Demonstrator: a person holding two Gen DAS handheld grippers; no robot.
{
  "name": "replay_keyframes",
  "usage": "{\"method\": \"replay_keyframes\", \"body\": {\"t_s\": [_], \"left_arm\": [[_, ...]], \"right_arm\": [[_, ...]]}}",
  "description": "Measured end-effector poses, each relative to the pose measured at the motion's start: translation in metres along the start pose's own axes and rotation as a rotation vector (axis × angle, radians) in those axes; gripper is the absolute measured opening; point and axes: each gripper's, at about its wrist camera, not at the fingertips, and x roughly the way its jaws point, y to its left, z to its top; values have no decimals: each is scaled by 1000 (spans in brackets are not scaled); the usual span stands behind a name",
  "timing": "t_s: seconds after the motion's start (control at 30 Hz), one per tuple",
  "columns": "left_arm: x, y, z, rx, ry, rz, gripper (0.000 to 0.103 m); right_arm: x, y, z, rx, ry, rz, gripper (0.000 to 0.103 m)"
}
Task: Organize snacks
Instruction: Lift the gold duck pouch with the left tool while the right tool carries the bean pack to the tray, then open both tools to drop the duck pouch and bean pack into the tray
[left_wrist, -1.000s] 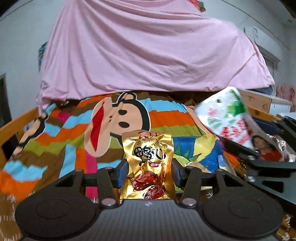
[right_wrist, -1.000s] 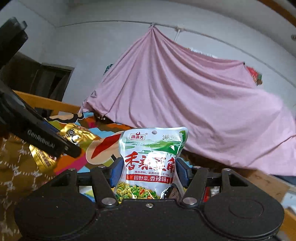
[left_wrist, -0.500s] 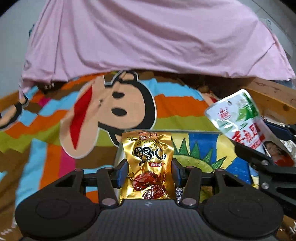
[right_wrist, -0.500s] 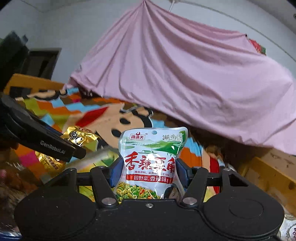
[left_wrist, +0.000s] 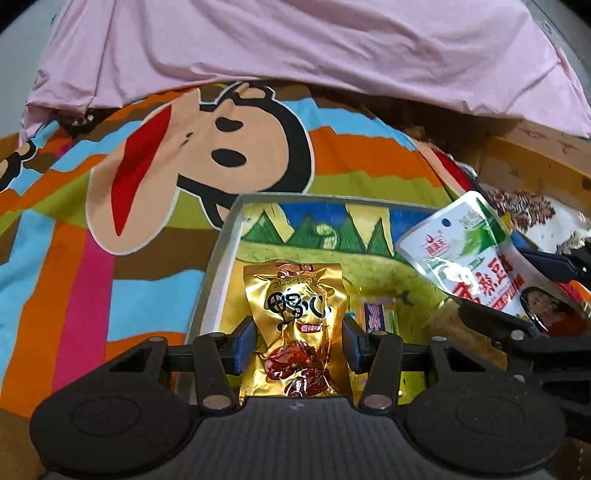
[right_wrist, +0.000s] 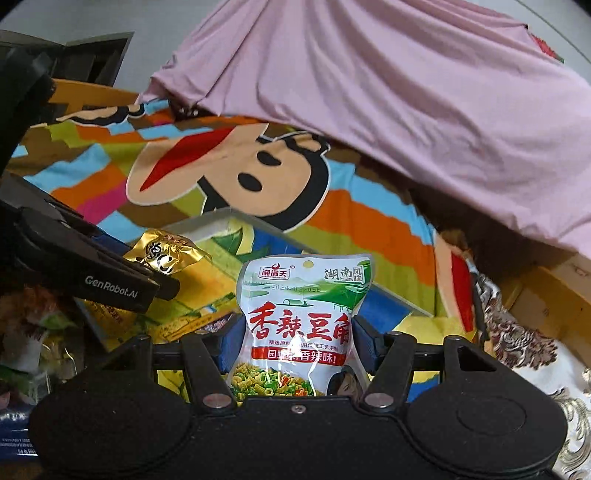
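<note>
Two snack packs are up in the air. The left gripper (left_wrist: 298, 345) pinches a gold packet (left_wrist: 295, 325) upright over the near-left corner of the painted tray (left_wrist: 218, 266). The right gripper (right_wrist: 297, 345) clamps a white and green pouch (right_wrist: 301, 321) above the same tray, which sits on the bed's striped monkey blanket (left_wrist: 74, 240).

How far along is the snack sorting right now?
Done: a small purple-and-yellow packet already lies in the painted tray. In hand: the left hand-held gripper clamps a gold pouch above the tray, and the right hand-held gripper clamps a white-and-green pouch. Left: neither pouch is released yet, and more wrappers sit beside the tray.
</note>
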Motion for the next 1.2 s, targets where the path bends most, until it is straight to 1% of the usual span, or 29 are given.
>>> {"method": "replay_keyframes", "body": {"t_s": [0.2,0.3,0.47,0.5,0.57,0.6,0.63,0.7,0.77,0.8,0.97,1.03,1.2], "left_arm": [[10,1,-3,-4,27,-8,53],[12,1,-4,-3,38,-9,54],[13,2,-3,-20,52,-25,58],[12,3,-4,-28,56,-26,61],[10,5,-4,-43,64,-36,66],[8,6,-4,-50,64,-38,70],[6,6,-4,-53,63,-36,74],[1,7,-2,-54,55,-31,77],[-5,7,0,-53,46,-26,82],[-9,8,1,-54,37,-22,84],[-34,11,5,-77,-14,-11,93],[-45,10,6,-86,-41,-5,99],[-80,5,6,-104,-136,41,101]], "right_arm": [[9,8,-6,-19,22,6,65],[13,10,-8,-21,33,7,67],[19,7,-10,1,71,14,79],[19,6,-11,12,76,22,80],[17,4,-11,34,80,31,87],[16,2,-11,41,78,29,90],[14,1,-11,50,73,25,91],[10,-2,-9,73,60,25,92],[6,-6,-7,96,55,25,98],[3,-8,-5,104,45,14,99],[-21,-20,4,147,-32,-33,102],[-33,-26,9,167,-69,-58,102],[-68,-41,17,238,-151,-106,102]]}}
